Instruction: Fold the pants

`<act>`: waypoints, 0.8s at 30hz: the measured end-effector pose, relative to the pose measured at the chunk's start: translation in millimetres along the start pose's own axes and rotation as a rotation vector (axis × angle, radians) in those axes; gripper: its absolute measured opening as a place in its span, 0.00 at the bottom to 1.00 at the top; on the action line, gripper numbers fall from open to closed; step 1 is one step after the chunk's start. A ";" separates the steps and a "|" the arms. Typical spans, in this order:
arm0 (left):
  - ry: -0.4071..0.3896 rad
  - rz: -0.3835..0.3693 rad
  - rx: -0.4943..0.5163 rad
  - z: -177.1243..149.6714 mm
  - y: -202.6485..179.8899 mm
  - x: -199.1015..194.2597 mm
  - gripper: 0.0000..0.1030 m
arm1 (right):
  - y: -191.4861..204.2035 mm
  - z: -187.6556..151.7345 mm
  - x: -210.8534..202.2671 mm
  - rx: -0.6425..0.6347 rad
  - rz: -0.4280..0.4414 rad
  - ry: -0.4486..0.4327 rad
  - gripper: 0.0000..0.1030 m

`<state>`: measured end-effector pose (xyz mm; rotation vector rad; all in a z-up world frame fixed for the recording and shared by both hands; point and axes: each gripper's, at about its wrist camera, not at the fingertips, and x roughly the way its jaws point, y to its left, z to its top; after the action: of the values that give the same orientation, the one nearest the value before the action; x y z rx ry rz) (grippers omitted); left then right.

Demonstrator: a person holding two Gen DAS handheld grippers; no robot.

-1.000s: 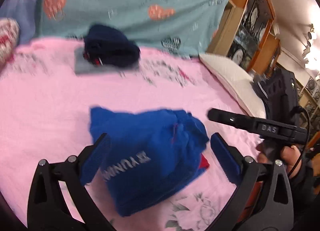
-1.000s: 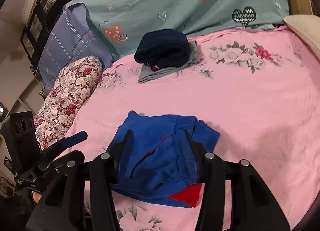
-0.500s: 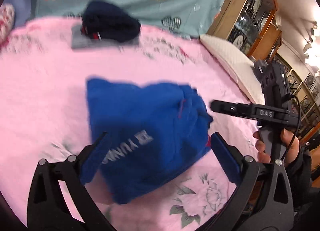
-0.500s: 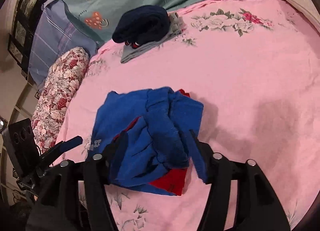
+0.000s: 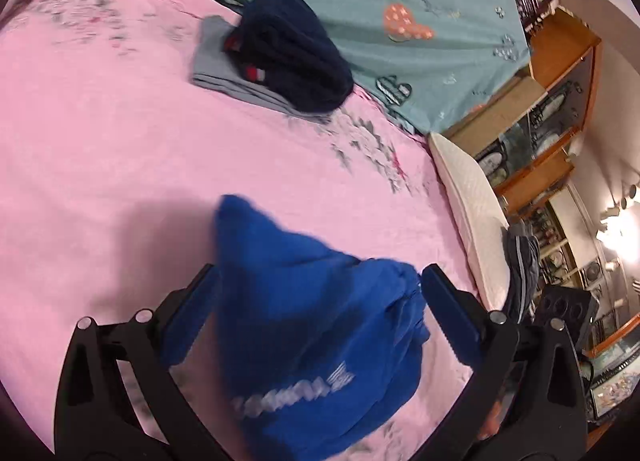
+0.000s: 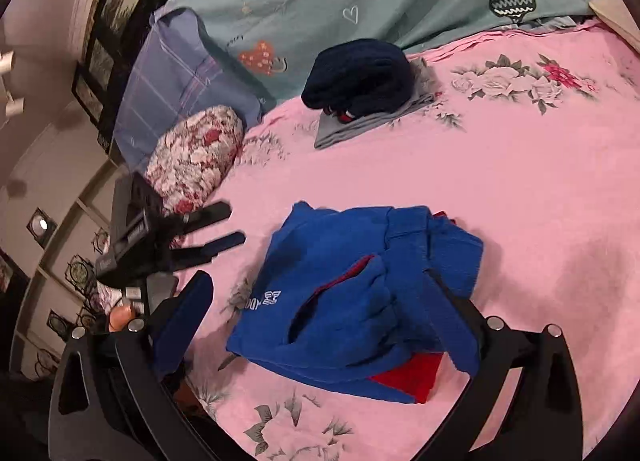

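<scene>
One pair of blue pants (image 6: 360, 301), bundled in rough folds, low in the centre of the right wrist view, lying on the pink flowered bed (image 6: 520, 201). Red lining (image 6: 416, 377) showing at the lower right corner of the bundle and along a slit in its middle; white lettering near its left edge.

Right tool (image 6: 316, 277) at the bottom of that view, jaws wide apart and just opened further, pants between them. Left pad clear of the cloth. Right pad over the bundle's right edge; no squeeze visible.

Left tool (image 6: 234, 223) at left of centre in the same view, just beside the pants and apart from them, jaws spread and nothing between them. In its own view, blurred pants framed between its two blue pads at the bottom.

Part of a person's finger (image 6: 120, 315) below the left tool.

Further up the bed, well apart from the pants, a navy garment (image 6: 360, 73) on top of a folded grey one (image 6: 372, 125). Teal blanket (image 6: 320, 1) with hearts across the top. Flowered pillow (image 6: 196, 153) and checked pillow (image 6: 176, 73) at upper left. White pillow (image 5: 468, 189) and wooden cabinet (image 5: 560, 81) at right in the left wrist view.
</scene>
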<state>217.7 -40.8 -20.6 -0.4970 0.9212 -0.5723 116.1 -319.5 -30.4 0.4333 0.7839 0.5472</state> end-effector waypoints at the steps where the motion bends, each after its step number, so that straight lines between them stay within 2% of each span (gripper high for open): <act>1: 0.041 0.033 0.003 2.6 -1.2 17.4 0.98 | -1.3 -1.4 9.1 0.010 -0.013 0.033 0.99; 2: 0.080 0.088 0.002 2.7 0.3 35.6 0.98 | -9.0 -6.1 23.1 0.041 -0.049 0.093 0.99; 3: 0.124 0.206 -0.004 1.2 9.3 59.3 0.98 | -20.1 -12.9 36.9 0.077 -0.099 0.155 0.99; 4: 0.145 0.265 -0.007 0.3 15.5 73.1 0.97 | -26.7 -18.0 41.1 0.078 -0.125 0.150 0.99; 6: 0.117 0.337 0.076 -0.9 13.1 81.1 0.98 | -27.1 -25.7 42.2 0.024 -0.171 0.140 0.99; 7: 0.115 0.338 0.076 -0.2 11.1 79.4 0.98 | -25.9 -27.1 39.7 0.021 -0.177 0.140 0.99; 10: 0.116 0.327 0.027 4.2 12.4 67.3 0.98 | -24.5 -24.0 17.6 0.061 -0.094 0.105 0.99; 12: 0.076 0.261 0.015 0.4 14.9 43.6 0.98 | -28.8 -19.7 -2.9 0.059 -0.097 0.046 0.99; 15: 0.067 0.141 0.027 -17.5 11.7 7.8 0.98 | -52.5 -16.7 -22.3 0.106 -0.094 -0.012 0.99; 18: 0.074 0.062 -0.012 -35.7 19.8 -3.1 0.98 | -83.4 -21.3 -8.4 0.217 -0.045 0.020 0.99; 20: 0.087 0.036 -0.049 -44.6 25.9 3.6 0.98 | -88.9 -24.4 8.8 0.240 -0.010 0.047 0.99; 23: 0.128 0.031 -0.069 -58.3 26.2 23.0 0.98 | -82.2 -25.4 30.8 0.219 -0.022 0.083 0.99; 24: 0.107 0.047 -0.039 -60.1 19.6 27.2 0.98 | -80.6 -25.7 33.5 0.217 -0.009 0.088 0.99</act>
<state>184.8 -53.2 -79.8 -0.4821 1.0451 -0.5429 140.2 -357.6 -109.4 0.6083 0.9342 0.4768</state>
